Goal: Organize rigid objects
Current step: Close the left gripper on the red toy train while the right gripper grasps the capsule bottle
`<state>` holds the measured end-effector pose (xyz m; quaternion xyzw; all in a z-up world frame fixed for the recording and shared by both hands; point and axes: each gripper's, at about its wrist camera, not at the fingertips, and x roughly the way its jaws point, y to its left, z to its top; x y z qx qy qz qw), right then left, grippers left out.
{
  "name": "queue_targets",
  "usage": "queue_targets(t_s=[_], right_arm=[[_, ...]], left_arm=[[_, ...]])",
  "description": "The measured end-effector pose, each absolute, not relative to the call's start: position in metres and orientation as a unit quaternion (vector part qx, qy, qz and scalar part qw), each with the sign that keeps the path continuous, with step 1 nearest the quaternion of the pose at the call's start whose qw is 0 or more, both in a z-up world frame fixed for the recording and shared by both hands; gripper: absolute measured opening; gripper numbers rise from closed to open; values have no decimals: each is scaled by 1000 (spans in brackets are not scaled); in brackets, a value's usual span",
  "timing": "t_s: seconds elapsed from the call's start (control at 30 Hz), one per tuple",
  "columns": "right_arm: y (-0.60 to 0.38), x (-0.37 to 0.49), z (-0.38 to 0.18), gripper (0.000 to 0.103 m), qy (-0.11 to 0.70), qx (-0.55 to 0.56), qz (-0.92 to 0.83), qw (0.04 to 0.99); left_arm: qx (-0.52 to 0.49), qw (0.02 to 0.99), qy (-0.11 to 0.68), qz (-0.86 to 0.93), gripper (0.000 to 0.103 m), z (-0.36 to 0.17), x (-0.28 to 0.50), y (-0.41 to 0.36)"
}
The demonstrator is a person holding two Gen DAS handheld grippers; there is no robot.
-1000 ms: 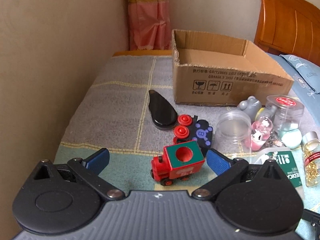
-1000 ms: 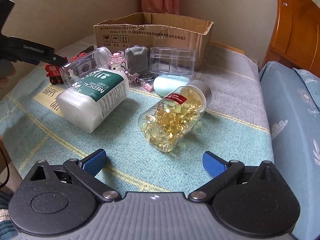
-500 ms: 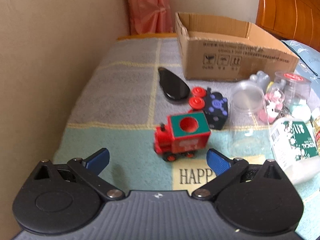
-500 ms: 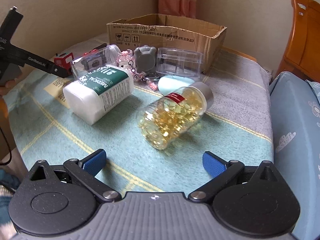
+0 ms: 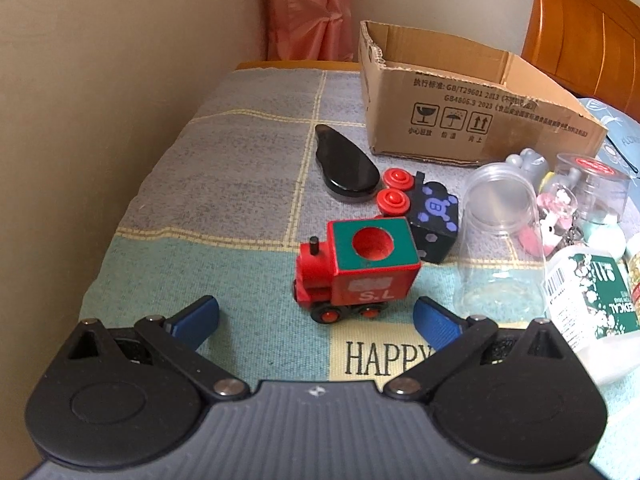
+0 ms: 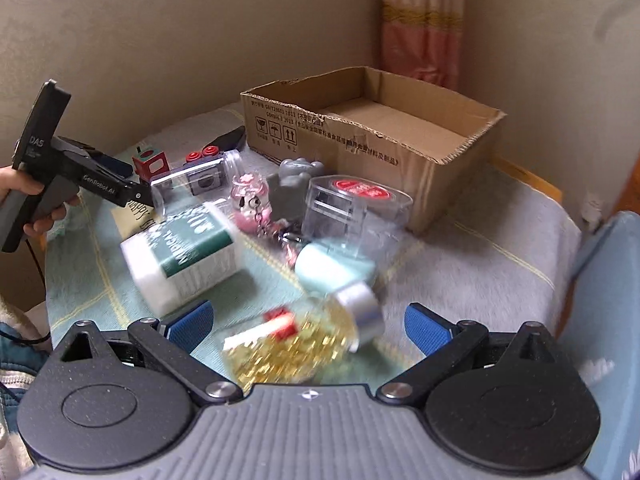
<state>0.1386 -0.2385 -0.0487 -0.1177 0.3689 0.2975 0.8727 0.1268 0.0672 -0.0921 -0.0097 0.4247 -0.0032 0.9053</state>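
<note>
Red toy train with green roof; black block with purple dots; grey-teal checked blanket; brown cardboard box.

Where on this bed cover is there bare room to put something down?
Free: the grey squares between the wall and the black case, left of the cardboard box. Crowded: right of the toy train, around the clear jar and white bottle.

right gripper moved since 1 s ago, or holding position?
Yes. The right gripper has gone forward: the capsule bottle, earlier well ahead of it, now lies between its open fingers, and the cardboard box looms closer.
</note>
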Motion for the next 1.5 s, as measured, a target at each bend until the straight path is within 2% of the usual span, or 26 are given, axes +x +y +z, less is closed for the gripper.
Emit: queue_targets(t_s=[0.17, 0.33, 0.67, 1.1, 1.27, 1.33, 1.5], right_arm=[[-236, 160, -55, 103, 405, -92, 336, 846], [-228, 144, -53, 103, 421, -95, 327, 841], [-186, 99, -74, 103, 474, -114, 183, 854], [-181, 89, -82, 103, 437, -85, 148, 883], [-178, 95, -82, 103, 434, -81, 142, 886], [-177, 97, -81, 103, 433, -84, 135, 887], [-176, 97, -74, 103, 403, -101, 124, 901]], left_arm=[[-12, 906, 422, 2, 103, -92, 126, 66], [-10, 908, 418, -1, 103, -93, 125, 67], [-6, 913, 407, -9, 103, -94, 123, 69], [-34, 923, 383, -2, 101, -84, 123, 73], [-29, 924, 381, -6, 96, -80, 126, 68], [-30, 924, 381, -8, 89, -78, 126, 67], [-34, 923, 384, -7, 86, -77, 126, 67]])
